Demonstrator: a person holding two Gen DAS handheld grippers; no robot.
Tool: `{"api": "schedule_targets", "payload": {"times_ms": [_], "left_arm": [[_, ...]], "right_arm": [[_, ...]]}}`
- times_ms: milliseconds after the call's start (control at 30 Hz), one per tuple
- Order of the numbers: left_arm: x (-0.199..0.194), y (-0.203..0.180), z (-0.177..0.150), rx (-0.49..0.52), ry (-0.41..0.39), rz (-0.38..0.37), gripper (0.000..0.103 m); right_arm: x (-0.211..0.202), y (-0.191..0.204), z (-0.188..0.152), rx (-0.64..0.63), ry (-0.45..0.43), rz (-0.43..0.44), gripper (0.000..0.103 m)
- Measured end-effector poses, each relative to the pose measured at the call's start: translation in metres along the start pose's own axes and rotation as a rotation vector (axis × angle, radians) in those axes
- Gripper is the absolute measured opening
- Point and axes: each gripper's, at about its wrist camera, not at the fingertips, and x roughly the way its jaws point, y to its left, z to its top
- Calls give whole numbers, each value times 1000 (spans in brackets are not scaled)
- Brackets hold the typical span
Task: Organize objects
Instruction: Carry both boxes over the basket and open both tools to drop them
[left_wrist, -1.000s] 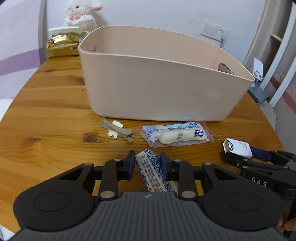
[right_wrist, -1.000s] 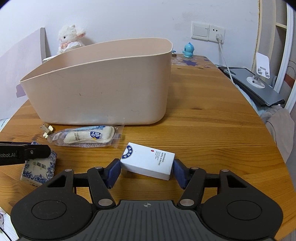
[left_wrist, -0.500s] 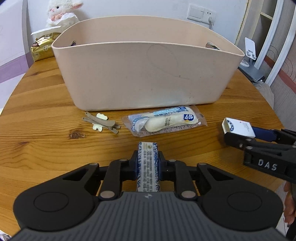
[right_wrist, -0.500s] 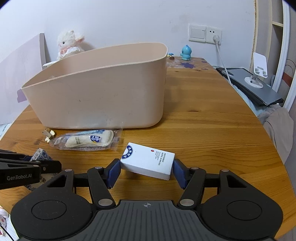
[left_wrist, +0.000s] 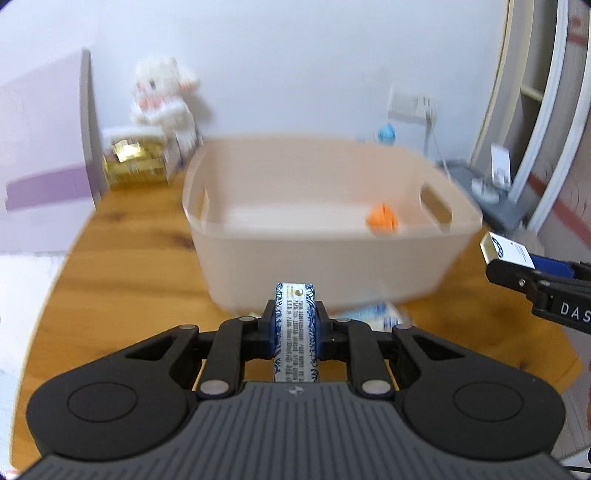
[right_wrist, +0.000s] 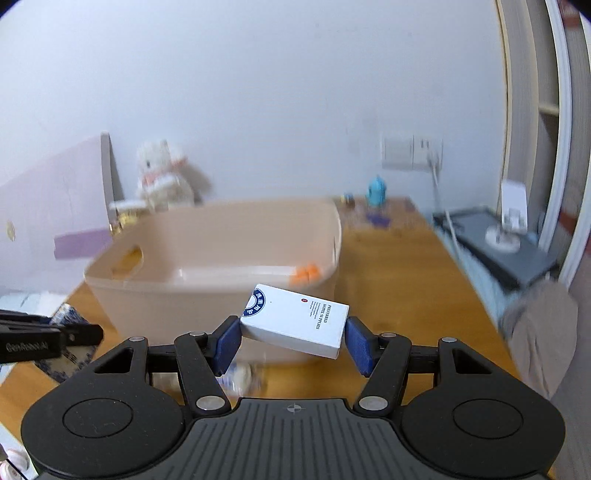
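My left gripper (left_wrist: 294, 325) is shut on a blue-and-white patterned packet (left_wrist: 294, 332), held in the air in front of the beige plastic bin (left_wrist: 325, 266). My right gripper (right_wrist: 293, 338) is shut on a white box (right_wrist: 295, 321) with a blue round logo, held tilted above the table near the bin's (right_wrist: 207, 295) front wall. The box also shows at the right of the left wrist view (left_wrist: 508, 251). An orange object (left_wrist: 382, 219) lies inside the bin. A clear-wrapped white item (left_wrist: 373, 317) lies on the table below, mostly hidden.
A white plush toy (left_wrist: 162, 92) and a gold package (left_wrist: 135, 166) stand at the table's back left. A blue figurine (right_wrist: 376, 192) and wall socket with cable (right_wrist: 412, 153) are at the back. A grey device (right_wrist: 506, 247) lies right of the wooden table (right_wrist: 391, 266).
Both grippers have risen from the table with their objects. The bin's inside, with the orange object, has come into view. The wrapped item stays on the table.
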Motion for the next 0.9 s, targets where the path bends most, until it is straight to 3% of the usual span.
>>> {"api": "schedule_targets", "payload": {"times_ms": [200,433,767,833,900], "left_arm": [[-3,2,42,22,-82,42,20],[28,-5,85,75,-120,59,20],[100,-13,78,85,5,89,21],[108,-11,76,87,23,98,21],[109,-9,75,80,36,112,23]], "right_arm": [[12,7,36,-28,-58,-15,59],[50,16,58,-47,-44,-37,59],[105,34,50,-98,87,-63,59],[109,34,49,-85,107,-57,67],[107,35,47,-88,105,-53,68]]}}
